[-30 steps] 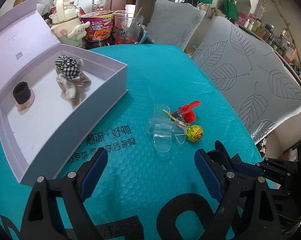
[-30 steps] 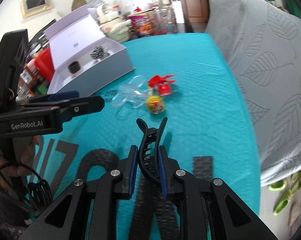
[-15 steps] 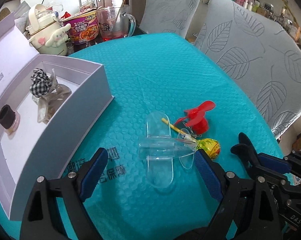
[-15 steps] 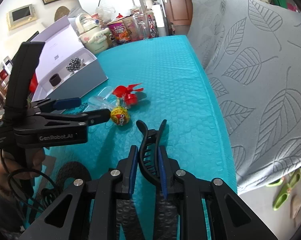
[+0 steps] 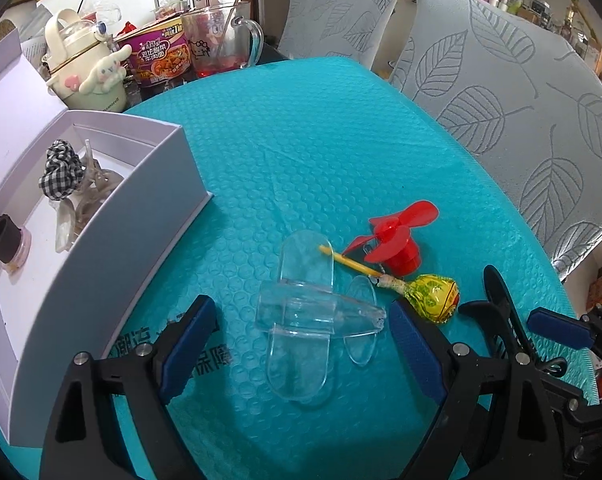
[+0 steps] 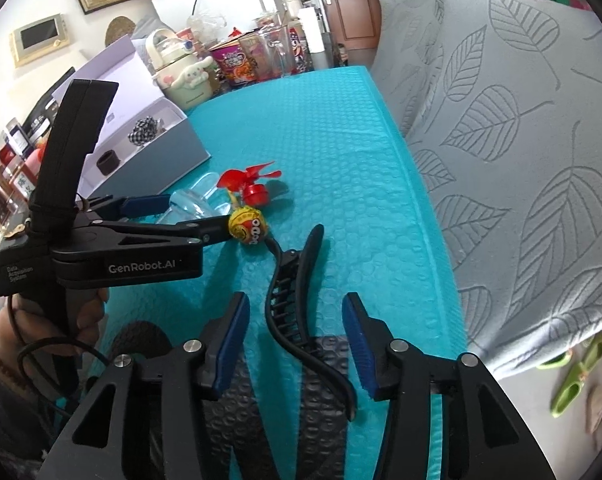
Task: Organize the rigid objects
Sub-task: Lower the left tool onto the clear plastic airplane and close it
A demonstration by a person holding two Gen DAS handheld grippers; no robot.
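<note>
The right gripper (image 6: 295, 342) has its fingers spread wide, with the black hair clip (image 6: 297, 300) lying loose on the teal surface (image 6: 341, 140) between them, touching neither pad as far as the fisheye shows. The clip's tip points toward the lollipop (image 6: 248, 227), just beside it. To its right, a bare teal strip runs up to the surface's right edge, where the leaf-patterned chair (image 6: 521, 140) presses close.

The left gripper (image 5: 297, 344) is also released, its fingers straddling the clear plastic plane (image 5: 313, 320), which rests flat on the surface. In the right wrist view one left finger reaches up to the lollipop; whether it touches is hard to tell. The lollipop's (image 5: 433, 298) yellow stick lies across the plane's wing, and the red fan (image 5: 397, 240) stands just behind it. The clip (image 5: 501, 312) shows at the right, near the surface's edge.

The white box (image 5: 113, 248) sits open at the left, its corner near the plane. Inside are a checked scrunchie (image 5: 61, 170), a clear claw clip (image 5: 89, 196) touching it, and a black ring (image 5: 5, 238) apart from both; the near half of the box floor is bare. Beyond the box corner the teal surface lies open up to a mug (image 5: 221, 44), noodle cup (image 5: 161, 56) and kettle (image 5: 87, 72) at the far edge.
</note>
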